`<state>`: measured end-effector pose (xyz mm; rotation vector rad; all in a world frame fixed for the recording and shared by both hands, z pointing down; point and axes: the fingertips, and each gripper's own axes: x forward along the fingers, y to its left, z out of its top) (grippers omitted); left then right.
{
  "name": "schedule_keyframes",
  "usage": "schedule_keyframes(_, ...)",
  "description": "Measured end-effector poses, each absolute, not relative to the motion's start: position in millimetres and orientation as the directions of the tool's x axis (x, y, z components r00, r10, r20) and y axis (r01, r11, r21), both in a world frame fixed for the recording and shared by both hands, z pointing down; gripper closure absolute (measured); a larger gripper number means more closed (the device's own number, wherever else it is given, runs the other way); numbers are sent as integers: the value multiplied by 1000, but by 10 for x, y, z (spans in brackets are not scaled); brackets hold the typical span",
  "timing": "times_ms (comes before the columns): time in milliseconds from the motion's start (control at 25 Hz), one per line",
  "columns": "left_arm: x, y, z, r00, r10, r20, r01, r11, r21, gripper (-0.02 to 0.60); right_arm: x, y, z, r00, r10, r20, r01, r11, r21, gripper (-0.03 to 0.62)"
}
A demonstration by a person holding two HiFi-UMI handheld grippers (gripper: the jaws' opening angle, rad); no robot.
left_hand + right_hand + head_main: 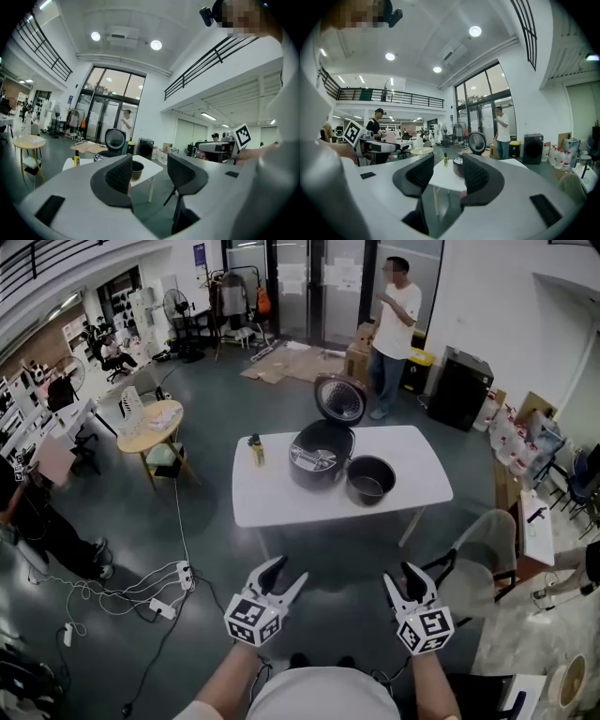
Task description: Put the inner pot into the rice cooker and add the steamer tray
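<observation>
A black rice cooker [322, 456] stands on the white table [272, 498] with its lid [339, 399] raised; a pale metal piece lies in its cavity. The dark inner pot [370, 480] sits on the table just right of the cooker. Both grippers hang well short of the table, over the floor. My left gripper [289, 573] is open with nothing between its pads. My right gripper [401, 579] is open and empty too. The left gripper view frames the pot [137, 169] between the jaws of the left gripper [150, 171]. In the right gripper view the cooker [458, 166] shows far beyond the right gripper [443, 176].
A small yellow bottle [255, 450] stands at the table's left part. A person [394, 324] stands beyond the table. A round wooden table [150, 423] is at the left, cables and a power strip [169, 601] lie on the floor, and a chair [478, 559] is at the right.
</observation>
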<state>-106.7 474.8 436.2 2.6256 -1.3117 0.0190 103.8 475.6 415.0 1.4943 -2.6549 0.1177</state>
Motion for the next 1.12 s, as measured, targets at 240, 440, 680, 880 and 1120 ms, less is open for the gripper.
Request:
schedule_keyframes(240,-1207,4816,4435,626,-771,118,-777,-603,183,345,975,4855,4235,-470,-871,141,-880,475,4,388)
schedule_keyframes(440,-1331,4841,4478,635,-762,127,-770,-608,194,347,886,4934,4241,-446,-883,148,-892,452,5,387)
schedule_keyframes(680,-1314,4751,4510,642,-755,134,-763,-611,213,348,900,4866,4273,-438,-885,159,-896,445,6,385)
schedule_keyframes(880,-1291,4608,4597,641,-754,144,-763,-608,219,348,942,4681,4395,-427,-887,175,-901,434,2,379)
schedule_keyframes(1120,-1208,4245,4651,636,-755,161,-769,-601,220,348,1011,4279,4480,-435,-881,185,-898,440,-14,379)
